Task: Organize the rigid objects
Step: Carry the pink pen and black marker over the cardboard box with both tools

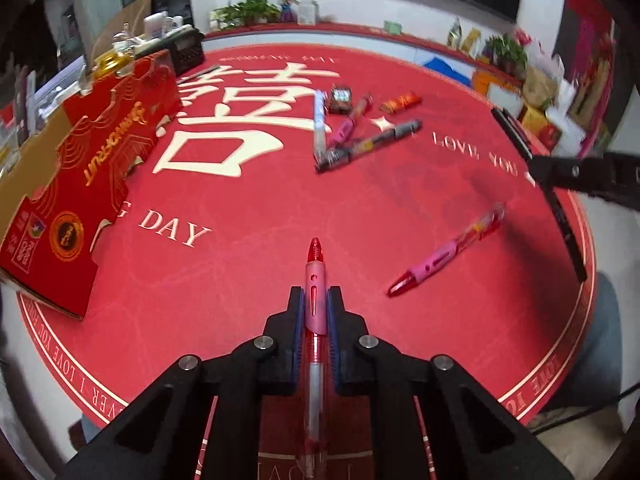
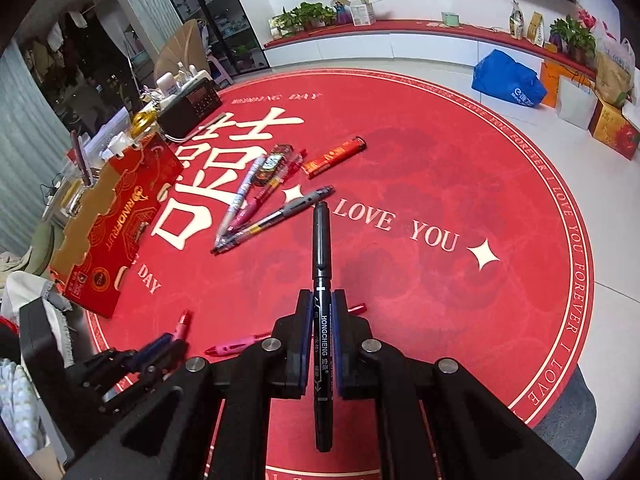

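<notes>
red pen (image 1: 315,280) and black marker (image 2: 322,264) clamped lengthwise; other pens (image 2: 256,204) lie fanned mid-mat.

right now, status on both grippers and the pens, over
Left gripper shut on red pen. Right gripper shut on black marker. Pink pen loose on mat; pile near box. Nothing blocking.

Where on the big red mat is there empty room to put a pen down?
The widest bare patch of the red mat lies past the LOVE YOU lettering, out to the rim. It is crowded at the pile of pens beside the red box, and a loose pink pen lies near the grippers.
</notes>
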Demonstrator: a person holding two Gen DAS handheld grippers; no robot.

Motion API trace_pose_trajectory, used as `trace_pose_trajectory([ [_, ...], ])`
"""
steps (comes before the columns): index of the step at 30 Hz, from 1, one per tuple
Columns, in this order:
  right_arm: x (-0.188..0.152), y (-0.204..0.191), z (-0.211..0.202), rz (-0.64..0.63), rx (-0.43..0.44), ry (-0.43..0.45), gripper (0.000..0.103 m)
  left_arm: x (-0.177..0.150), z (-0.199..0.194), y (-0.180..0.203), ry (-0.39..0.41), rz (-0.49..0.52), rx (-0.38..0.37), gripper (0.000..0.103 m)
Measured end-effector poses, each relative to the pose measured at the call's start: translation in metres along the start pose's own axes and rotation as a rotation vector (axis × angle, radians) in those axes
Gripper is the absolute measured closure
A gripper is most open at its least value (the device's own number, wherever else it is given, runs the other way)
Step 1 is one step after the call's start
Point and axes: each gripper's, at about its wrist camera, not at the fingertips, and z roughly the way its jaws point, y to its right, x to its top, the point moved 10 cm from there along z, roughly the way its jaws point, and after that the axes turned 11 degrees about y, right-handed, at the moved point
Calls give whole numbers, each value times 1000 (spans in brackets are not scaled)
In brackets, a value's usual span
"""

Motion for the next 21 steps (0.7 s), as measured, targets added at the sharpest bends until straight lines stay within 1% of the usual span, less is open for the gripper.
trace_pose_trajectory([
  [2, 3, -5, -3, -11, 4, 13, 93, 10, -7, 1, 29, -10, -9, 91],
  [5, 10, -14, -7, -22, 15, 35, 93, 30, -19, 1, 77, -7, 0, 91],
  [12, 27, -41, -10, -57, 39, 81, 93, 67, -31, -5, 144, -6, 45, 91],
  [17, 42, -67, -8, -92, 70, 100, 93, 85, -37, -23, 181, -26, 93, 91],
  [21, 52, -99, -3, -142, 111, 104, 93, 97, -46, -46, 213, -53, 137, 91],
])
